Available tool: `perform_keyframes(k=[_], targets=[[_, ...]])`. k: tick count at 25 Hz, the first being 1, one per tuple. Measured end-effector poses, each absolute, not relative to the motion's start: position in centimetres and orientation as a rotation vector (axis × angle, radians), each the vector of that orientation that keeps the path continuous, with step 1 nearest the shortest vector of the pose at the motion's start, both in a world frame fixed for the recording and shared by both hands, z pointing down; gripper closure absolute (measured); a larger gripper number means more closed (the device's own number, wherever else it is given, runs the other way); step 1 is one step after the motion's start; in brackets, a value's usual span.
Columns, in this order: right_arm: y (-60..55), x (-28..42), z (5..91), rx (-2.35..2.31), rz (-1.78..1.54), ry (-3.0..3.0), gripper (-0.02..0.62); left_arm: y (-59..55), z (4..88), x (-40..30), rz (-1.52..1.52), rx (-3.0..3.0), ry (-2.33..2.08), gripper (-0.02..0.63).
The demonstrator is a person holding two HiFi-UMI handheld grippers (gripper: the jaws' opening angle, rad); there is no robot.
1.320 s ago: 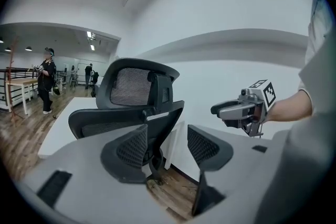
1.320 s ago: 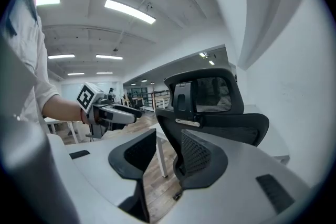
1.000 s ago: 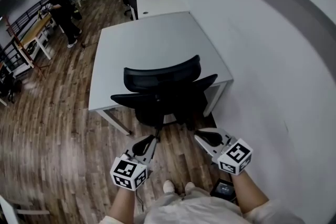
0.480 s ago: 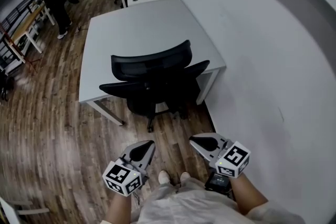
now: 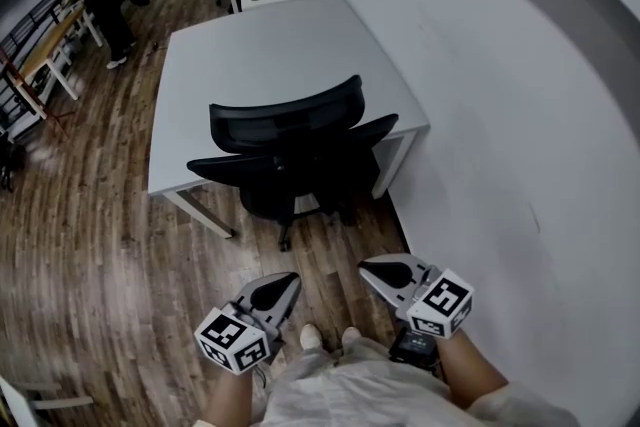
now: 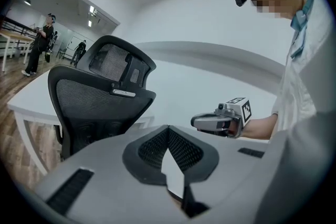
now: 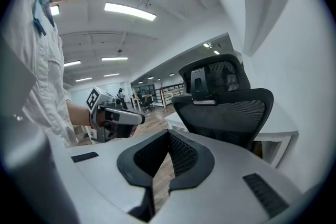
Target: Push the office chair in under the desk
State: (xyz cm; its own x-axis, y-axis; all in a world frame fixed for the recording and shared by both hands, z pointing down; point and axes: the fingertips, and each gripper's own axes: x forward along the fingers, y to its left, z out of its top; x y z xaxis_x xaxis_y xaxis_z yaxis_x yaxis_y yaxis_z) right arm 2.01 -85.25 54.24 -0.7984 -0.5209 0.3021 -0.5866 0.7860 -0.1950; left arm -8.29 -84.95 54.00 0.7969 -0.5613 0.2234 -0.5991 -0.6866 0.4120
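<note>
**Chair at the desk, both grippers empty**

The office chair (image 5: pixel 285 130) is standing with its seat partly under the desk (image 5: pixel 260 45). The left gripper (image 5: pixel 280 285) and the right gripper (image 5: pixel 380 270) are hanging well apart from it, with jaws closed together on nothing. The push is looking nearly done; going deeper is asking for contact on the backrest.

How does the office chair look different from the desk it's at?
The office chair is black; the desk is pale grey. The chair's back is curved mesh with a headrest; the desk's top is flat and smooth. The chair stands on a central base, the desk on white legs. Both stand on the wood floor.
</note>
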Motion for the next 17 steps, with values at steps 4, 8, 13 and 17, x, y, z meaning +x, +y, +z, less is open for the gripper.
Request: perform_keyframes(k=[4,8,13,17], targets=[[-85.3,1.9,54.3,0.856,0.411,-2.747,0.563,-85.0,54.0,-8.5,0.090,2.503,-0.867,0.604],[-86.2,1.8,55.1,0.854,0.442,-2.743,0.563,-85.8,54.6,-8.7,0.024,2.489,-0.848,0.604],[-86.3,0.9,56.7,0.867,0.590,-2.752,0.563,-85.3,55.6,-8.1,-0.005,2.441,-0.779,0.604],[-82.2,1.1,57.3,0.843,0.729,-2.692,0.563,-81.3,57.1,-6.1,-0.010,2.398,-0.685,0.604]])
